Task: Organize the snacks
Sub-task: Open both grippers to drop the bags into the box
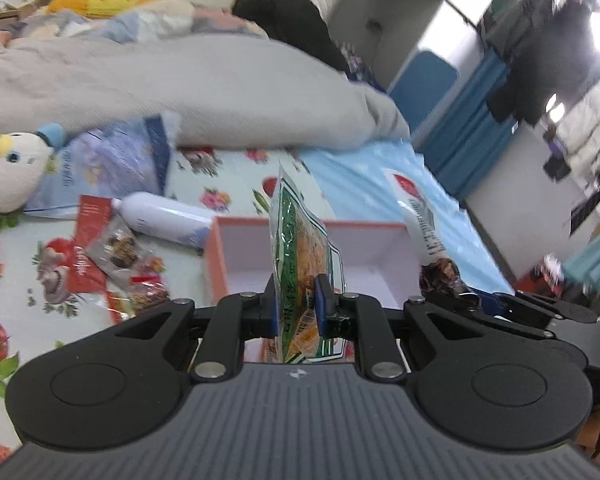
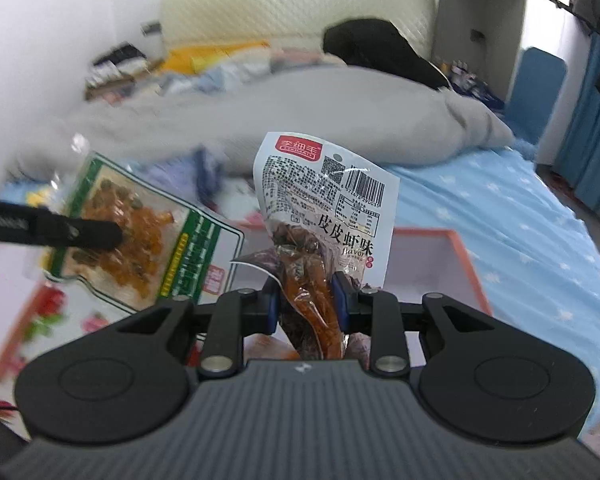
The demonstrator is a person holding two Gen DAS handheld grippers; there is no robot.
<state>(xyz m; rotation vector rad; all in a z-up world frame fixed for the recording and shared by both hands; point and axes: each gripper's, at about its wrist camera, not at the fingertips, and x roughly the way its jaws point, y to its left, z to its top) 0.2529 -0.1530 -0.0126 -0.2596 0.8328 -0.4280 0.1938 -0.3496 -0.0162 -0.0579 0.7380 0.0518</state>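
bed with floral sheet (image 1: 228,168), snacks scattered. white open box with orange rim (image 1: 216,252) seen empty. left gripper (image 1: 298,300) clamped on green-bordered clear snack packet (image 1: 300,240), right gripper (image 2: 306,300) clamped on white barcoded snack packet (image 2: 328,200), both above box. red-wrapped snacks (image 1: 112,256) left on sheet, unsorted.

Both wrist views close, angled down over bed; share orange-rimmed box (image 1: 216,256) (image 2: 466,256), grey duvet (image 1: 180,80) (image 2: 300,108).

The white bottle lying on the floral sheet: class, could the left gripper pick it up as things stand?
Probably not yet. The left gripper is shut on the green snack packet, so its jaws are occupied; the white bottle itself lies uncovered.
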